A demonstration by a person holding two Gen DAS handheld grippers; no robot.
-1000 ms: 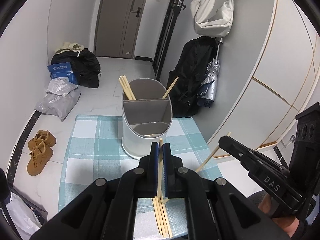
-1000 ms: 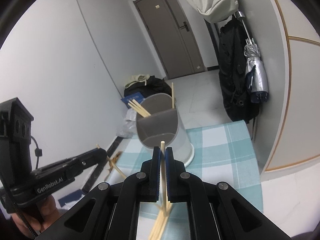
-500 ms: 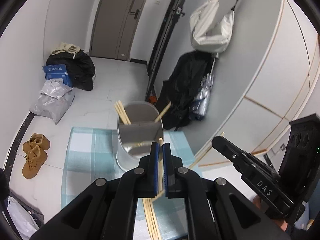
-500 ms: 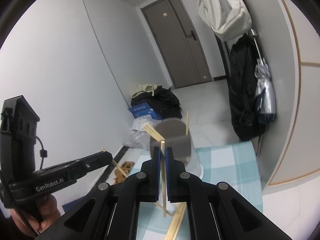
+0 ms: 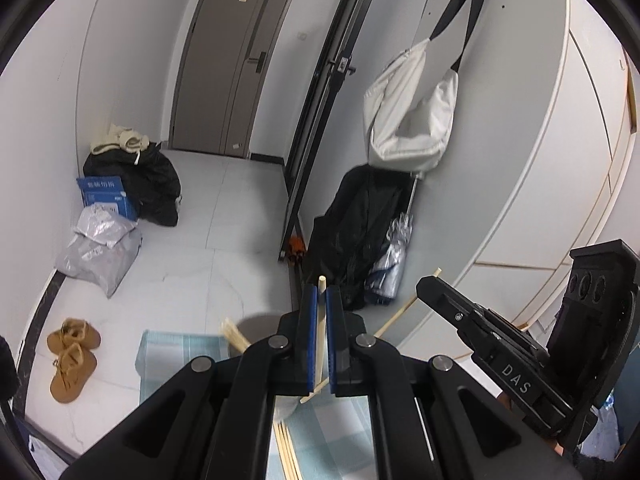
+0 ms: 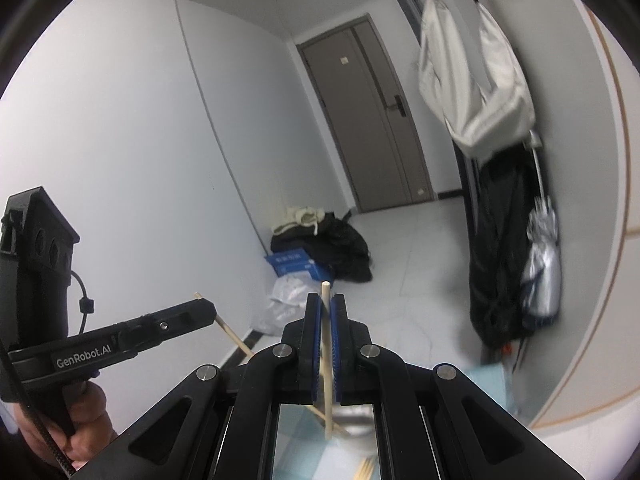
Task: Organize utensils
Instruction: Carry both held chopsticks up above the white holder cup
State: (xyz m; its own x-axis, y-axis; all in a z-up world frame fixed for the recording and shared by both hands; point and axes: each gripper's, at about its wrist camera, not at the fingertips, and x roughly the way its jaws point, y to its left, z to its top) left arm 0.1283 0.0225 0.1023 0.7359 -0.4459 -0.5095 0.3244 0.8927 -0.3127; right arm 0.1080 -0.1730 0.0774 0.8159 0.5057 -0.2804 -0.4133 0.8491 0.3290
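My left gripper point(image 5: 321, 300) is shut on a wooden chopstick point(image 5: 320, 344) that stands nearly upright between its blue pads. It hangs high above the checked tablecloth point(image 5: 176, 352). The grey-and-white utensil holder point(image 5: 256, 322) is mostly hidden behind the jaws, with several chopsticks point(image 5: 234, 334) poking out of it. Loose chopsticks point(image 5: 286, 452) lie on the cloth below. My right gripper point(image 6: 326, 304) is shut on another chopstick point(image 6: 327, 360), and the holder point(image 6: 354, 428) shows blurred beneath it. Each gripper appears in the other's view: the right gripper point(image 5: 424, 286) on the right, the left gripper point(image 6: 200, 312) on the left.
Past the table lie brown shoes point(image 5: 72, 356), grey parcels point(image 5: 100, 248), a blue box point(image 5: 104, 196) and a black clothes heap point(image 5: 148, 184). A black coat point(image 5: 356, 232), a folded umbrella point(image 5: 392, 260) and a hanging white bag point(image 5: 412, 120) line the right wall. A door point(image 5: 236, 60) stands behind.
Both grippers have risen, each still shut on its chopstick. The holder and tablecloth have sunk towards the bottom of both views and are now largely hidden behind the jaws.
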